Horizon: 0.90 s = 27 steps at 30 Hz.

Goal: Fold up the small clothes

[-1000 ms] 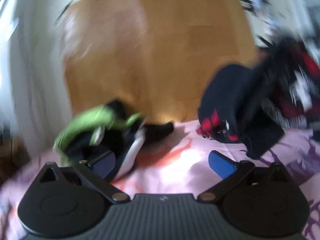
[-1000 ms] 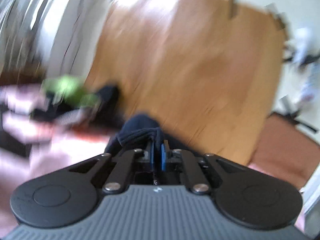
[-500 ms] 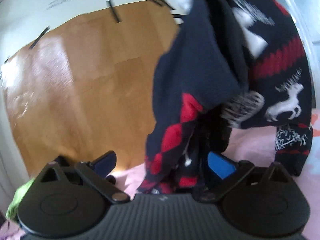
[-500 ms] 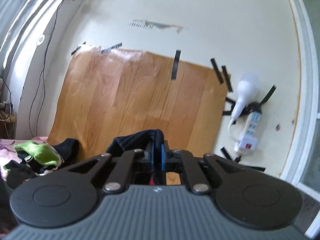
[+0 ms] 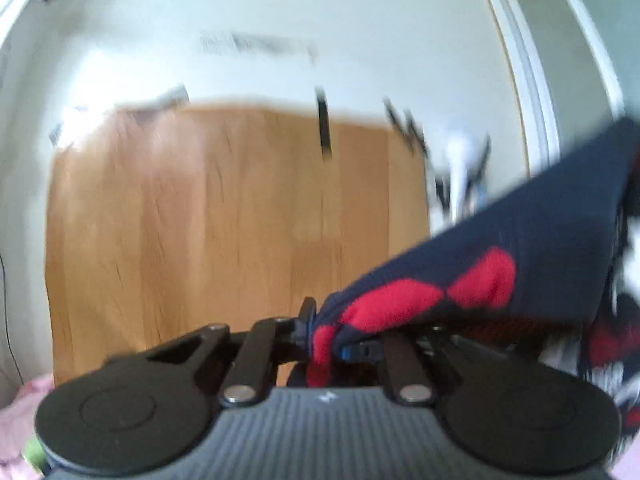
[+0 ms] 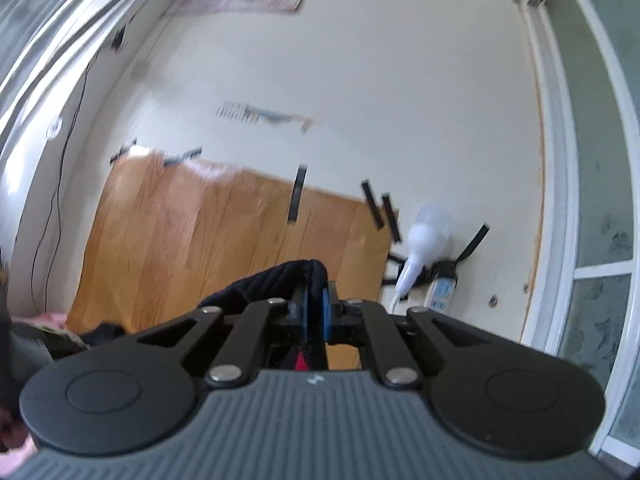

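Observation:
A small navy sweater (image 5: 520, 240) with red diamonds and white patterns stretches from the right edge of the left wrist view down to my left gripper (image 5: 324, 340), which is shut on its red-and-navy edge. The rest of the garment hangs off to the right, blurred. In the right wrist view my right gripper (image 6: 315, 312) is shut on a dark ribbed edge of the same sweater (image 6: 276, 280), which bulges up to the left of the blue pads (image 6: 325, 312). Both grippers are raised and face the wall.
A wood-grain panel (image 6: 208, 232) is taped to the pale wall ahead. A white bulb and power strip (image 6: 428, 256) hang to its right, beside a glazed door frame (image 6: 600, 240). Pink bedding (image 5: 16, 412) and a bit of green cloth (image 5: 32, 448) show low left.
My left gripper closed on the sweater's edge and rose with it; the bed dropped out of view. My right gripper stayed shut on the sweater and rose, tilting up towards the wall.

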Tool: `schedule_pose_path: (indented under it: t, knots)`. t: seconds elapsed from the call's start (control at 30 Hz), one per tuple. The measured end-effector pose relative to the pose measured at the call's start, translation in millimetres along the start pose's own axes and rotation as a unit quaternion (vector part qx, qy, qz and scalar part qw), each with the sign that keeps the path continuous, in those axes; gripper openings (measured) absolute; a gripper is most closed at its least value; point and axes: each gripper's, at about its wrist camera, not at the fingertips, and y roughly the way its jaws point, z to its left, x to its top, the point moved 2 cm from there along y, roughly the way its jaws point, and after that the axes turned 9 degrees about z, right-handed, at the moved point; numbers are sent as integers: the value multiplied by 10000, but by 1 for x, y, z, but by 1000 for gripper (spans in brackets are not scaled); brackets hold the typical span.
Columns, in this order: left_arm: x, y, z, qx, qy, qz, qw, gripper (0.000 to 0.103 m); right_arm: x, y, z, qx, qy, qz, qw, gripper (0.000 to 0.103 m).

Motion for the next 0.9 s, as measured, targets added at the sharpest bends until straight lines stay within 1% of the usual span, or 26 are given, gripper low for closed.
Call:
schedule_pose_path:
  t: [0.07,0.1,0.2,0.3,0.37,0.43,0.47,0.53,0.57,0.63,0.67,0.73,0.8,0.83,0.87,0.9]
  knots:
    - [34,-27,2,50,40,-454,9989,10,15,-11,-1,-103,1,-410,9991,9]
    - [53,-45,2,59,120,-729,9973,10,22,-17,-4,-118,11,-602,9981,9]
    - [96,-88,-3,32,348,-1285,9911,10,50,-39,-9,-224,24,-1143,9932,10]
    - [123,-120,-22,74,652,-1652,9841,10,72,-52,-18,-342,13,-1486,9883,10]
    - [135,-137,-29,134,892,-1886,9779,11,86,-56,-26,-357,59,-1608,9863,10]
    - [141,-143,-37,219,1078,-2018,9732,11,94,-53,-34,-324,106,-1655,9856,10]
    - [142,-142,-40,242,1143,-2020,9724,11,95,-47,-40,-272,124,-1656,9857,10]
    - [141,-132,-40,306,1240,-1880,9738,11,95,-34,-45,-176,192,-1538,9878,10]
    - [136,-125,-38,346,1262,-1765,9756,11,91,-26,-49,-54,237,-1486,9886,10]
    - [125,-105,-34,417,1262,-1435,9807,12,81,-3,-51,125,279,-1299,9911,10]
    - [117,-103,-33,446,1244,-1266,9831,13,74,11,-51,225,295,-1182,9923,10]
    - [101,-70,-20,477,1117,-715,9900,13,58,42,-47,393,316,-873,9949,10]
    - [83,-32,-4,535,889,-116,9945,14,38,82,-37,546,357,-414,9970,10]
    - [70,-6,6,631,766,228,9948,15,26,105,-32,623,385,-166,9972,10]
    - [58,19,15,769,658,526,9935,19,14,127,-27,700,432,59,9966,10]
    - [37,54,26,996,515,959,9891,23,-4,154,-18,810,547,356,9946,12]
